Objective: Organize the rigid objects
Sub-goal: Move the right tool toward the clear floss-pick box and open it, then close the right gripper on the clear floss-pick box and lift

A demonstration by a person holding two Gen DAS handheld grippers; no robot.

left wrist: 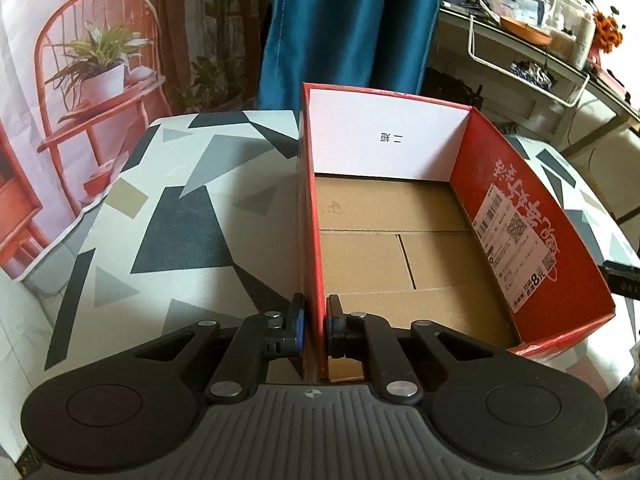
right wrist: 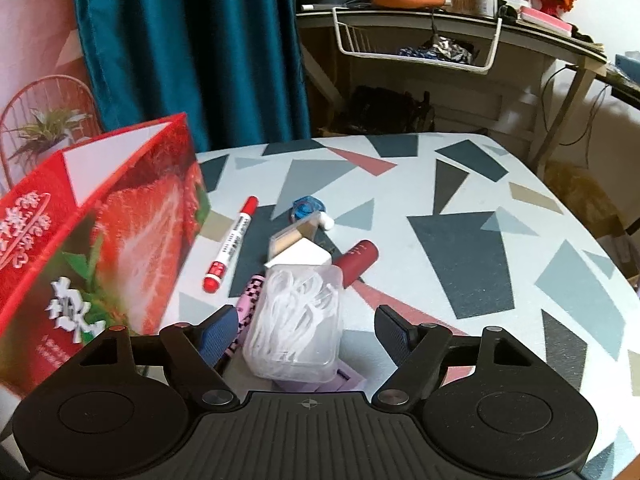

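A: What's the biggest thing on my feeds?

B: The surface (right wrist: 460, 248), patterned with grey, black and pink triangles. Its right half is bare out to the rounded edge, so I have free room there. Behind the far edge hangs a blue curtain (right wrist: 192, 48).

A: And the box?

B: The red strawberry box (left wrist: 400, 240) stands open-topped on the left part of the surface, cardboard floor bare. My left hand-held gripper (left wrist: 315, 330) is clamped on its near left wall, one pad outside, one inside.

A: The loose items?

B: Clustered just right of the box. Nearest me is a clear plastic case of floss picks (right wrist: 298, 320), resting partly on a lilac item. My right hand-held gripper (right wrist: 308, 332) straddles it with the jaws spread; neither pad touches the case.

A: Around it?

B: A pink checkered pen (right wrist: 252, 296) lies against its left side, a red-capped marker (right wrist: 232, 244) further left, a dark red tube (right wrist: 356, 262) at right, then a white wedge (right wrist: 304, 258), a small tan compact (right wrist: 290, 236) and blue correction tape (right wrist: 308, 206) beyond.
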